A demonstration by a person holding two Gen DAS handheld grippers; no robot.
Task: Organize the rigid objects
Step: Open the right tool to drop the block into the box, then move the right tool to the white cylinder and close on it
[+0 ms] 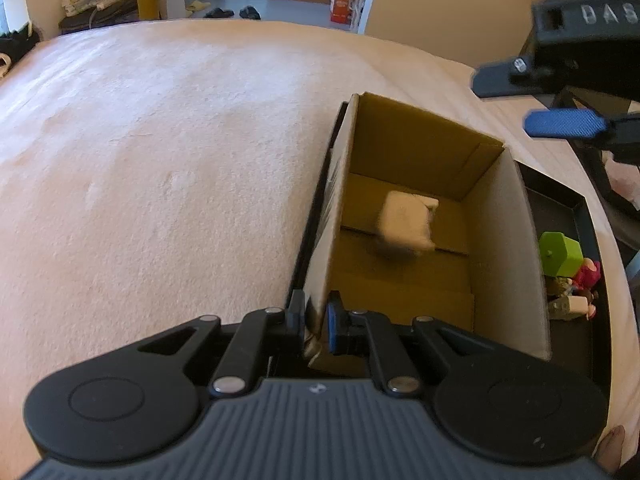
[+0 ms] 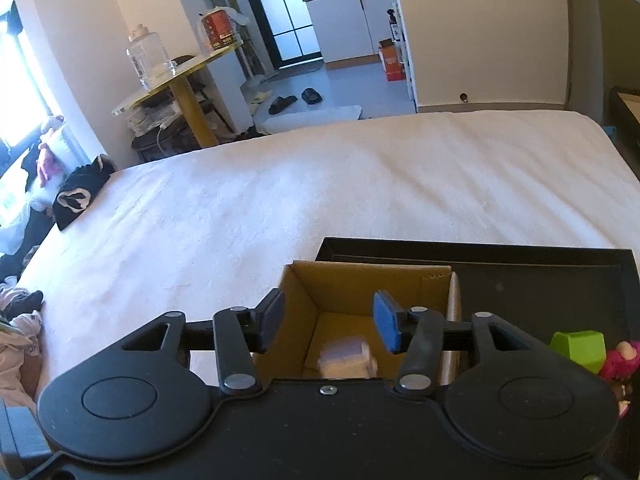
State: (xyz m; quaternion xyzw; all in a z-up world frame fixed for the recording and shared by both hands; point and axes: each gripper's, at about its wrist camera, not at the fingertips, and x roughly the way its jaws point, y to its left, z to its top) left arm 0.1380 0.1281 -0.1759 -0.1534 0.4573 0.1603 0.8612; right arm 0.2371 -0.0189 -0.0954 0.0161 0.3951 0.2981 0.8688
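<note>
An open cardboard box (image 1: 500, 240) stands in a black tray (image 1: 560, 204) on a bed. My left gripper (image 1: 314, 322) is shut on the box's near left wall, one pad on each side. A white blocky object (image 1: 406, 224), blurred, is inside the box near its floor. My right gripper (image 1: 532, 100) hangs above the box's far right corner, open and holding nothing. In the right wrist view, the right gripper (image 2: 330, 320) looks down into the box (image 2: 360, 280), with the white object (image 2: 346, 356) below its blue pads (image 2: 386, 326).
A green block (image 1: 560, 254), a pink toy (image 1: 588, 274) and small figures (image 1: 572, 304) lie in the tray right of the box. The white bed sheet (image 2: 320, 180) spreads left and beyond. A black garment (image 2: 76, 196) lies at its far left edge; a side table (image 2: 180, 76) stands behind.
</note>
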